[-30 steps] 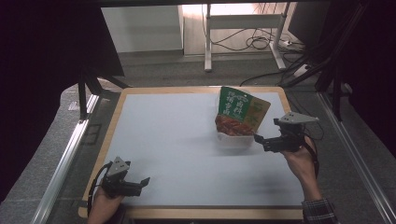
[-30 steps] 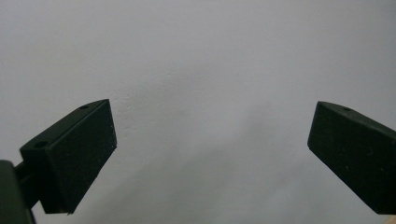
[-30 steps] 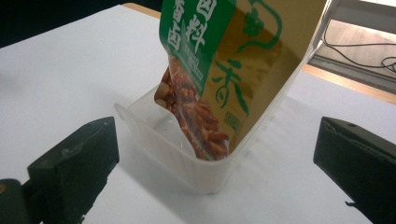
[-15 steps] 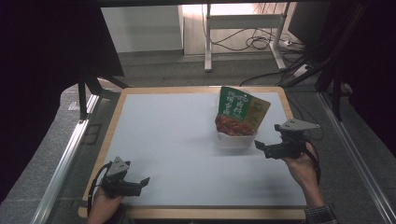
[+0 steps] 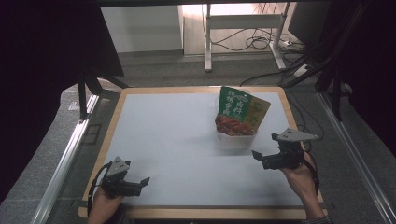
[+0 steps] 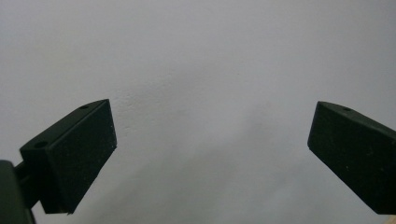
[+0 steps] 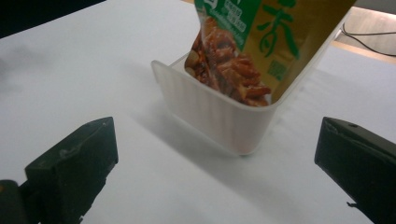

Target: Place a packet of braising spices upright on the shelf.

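Right gripper (image 5: 259, 157) had backed down-frame, jaws apart, off the translucent plastic tub (image 7: 219, 109) holding the green-yellow snack pouch (image 5: 241, 110); placement looked finished. Left gripper (image 5: 142, 183) idled spread apart.

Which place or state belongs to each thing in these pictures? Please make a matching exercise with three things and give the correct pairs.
Things:
1. green and yellow snack bag
2. translucent white plastic tub
3. left gripper

Places or states:
A. open over the bare white table, at the near left edge
B. standing tilted inside a container
C. sitting on the table at the far right, in front of the right gripper

Pairs: 1-B, 2-C, 3-A
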Tool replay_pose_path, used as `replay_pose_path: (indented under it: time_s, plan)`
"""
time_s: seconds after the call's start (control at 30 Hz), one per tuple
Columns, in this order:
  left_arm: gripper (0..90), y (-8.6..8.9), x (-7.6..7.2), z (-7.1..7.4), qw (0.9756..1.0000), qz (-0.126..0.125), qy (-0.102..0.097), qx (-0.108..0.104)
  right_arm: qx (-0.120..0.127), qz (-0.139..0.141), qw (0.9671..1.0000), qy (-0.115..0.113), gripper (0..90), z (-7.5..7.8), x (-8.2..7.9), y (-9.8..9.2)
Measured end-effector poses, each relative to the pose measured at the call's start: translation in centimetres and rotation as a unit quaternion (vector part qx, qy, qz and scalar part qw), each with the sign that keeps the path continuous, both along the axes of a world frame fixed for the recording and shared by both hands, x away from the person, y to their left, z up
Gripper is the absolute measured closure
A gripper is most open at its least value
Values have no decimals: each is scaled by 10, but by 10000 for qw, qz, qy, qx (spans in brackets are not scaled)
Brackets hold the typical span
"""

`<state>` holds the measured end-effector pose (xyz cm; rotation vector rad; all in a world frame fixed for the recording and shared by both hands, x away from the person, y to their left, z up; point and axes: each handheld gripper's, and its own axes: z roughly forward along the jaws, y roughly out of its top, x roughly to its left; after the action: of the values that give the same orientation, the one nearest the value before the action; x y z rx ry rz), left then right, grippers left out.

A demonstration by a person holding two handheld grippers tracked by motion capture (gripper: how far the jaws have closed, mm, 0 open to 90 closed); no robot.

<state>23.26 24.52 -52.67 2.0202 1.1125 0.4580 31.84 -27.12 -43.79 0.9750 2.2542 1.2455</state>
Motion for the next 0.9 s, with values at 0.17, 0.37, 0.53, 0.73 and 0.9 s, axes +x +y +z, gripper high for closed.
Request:
replay_pose_path:
  time_s: [0.17, 0.37, 0.53, 0.73, 0.9]
  plan:
    - [11, 0, 0, 0, 10000, 0, 5, -2, -12, 42, 10000, 4, 0, -1, -6, 3]
    - [11, 0, 0, 0, 10000, 11, 5, -16, -1, 97, 10000, -8, 0, -3, -13, 5]
    - [11, 0, 0, 0, 10000, 28, 4, -30, -10, 157, 9999, 51, 0, -8, -19, 7]
    - [11, 0, 0, 0, 10000, 29, 7, -34, -38, 255, 9996, 85, 0, -12, -26, 12]
    - [11, 0, 0, 0, 10000, 30, 11, -37, -27, 311, 9995, 109, 0, -16, -30, 15]
